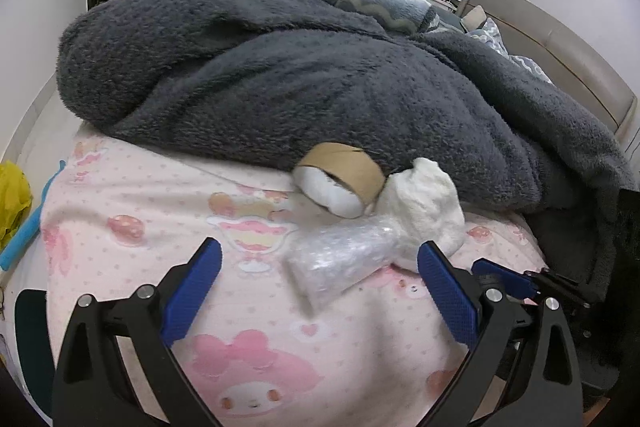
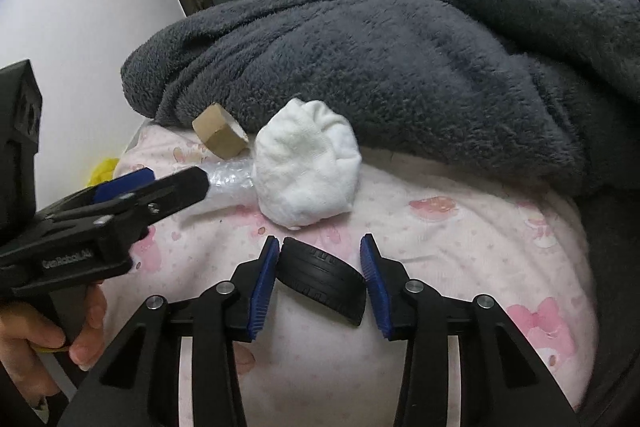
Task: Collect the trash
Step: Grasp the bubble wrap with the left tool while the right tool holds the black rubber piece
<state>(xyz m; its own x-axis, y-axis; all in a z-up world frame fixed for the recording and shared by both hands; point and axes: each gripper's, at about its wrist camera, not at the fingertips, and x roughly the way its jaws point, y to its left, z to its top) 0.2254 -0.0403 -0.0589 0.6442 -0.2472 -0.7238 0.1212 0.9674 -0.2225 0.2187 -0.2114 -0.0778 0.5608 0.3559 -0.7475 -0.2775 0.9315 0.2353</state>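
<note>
between the blue pads of the right gripper (image 2: 320, 259) sits a black toy tyre (image 2: 320, 281), gripped over the pink bedsheet (image 2: 460, 239). left gripper (image 1: 320, 259) is released, near the bubble wrap roll (image 1: 340, 263), cardboard ring (image 1: 344, 173) and white wad (image 2: 306, 163).

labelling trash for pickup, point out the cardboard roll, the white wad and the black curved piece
cardboard roll (image 1: 347, 167), left wrist view, brown outer wall
white wad (image 2: 306, 165), right wrist view, middle of its front
black curved piece (image 2: 322, 277), right wrist view, ribbed top face
</note>
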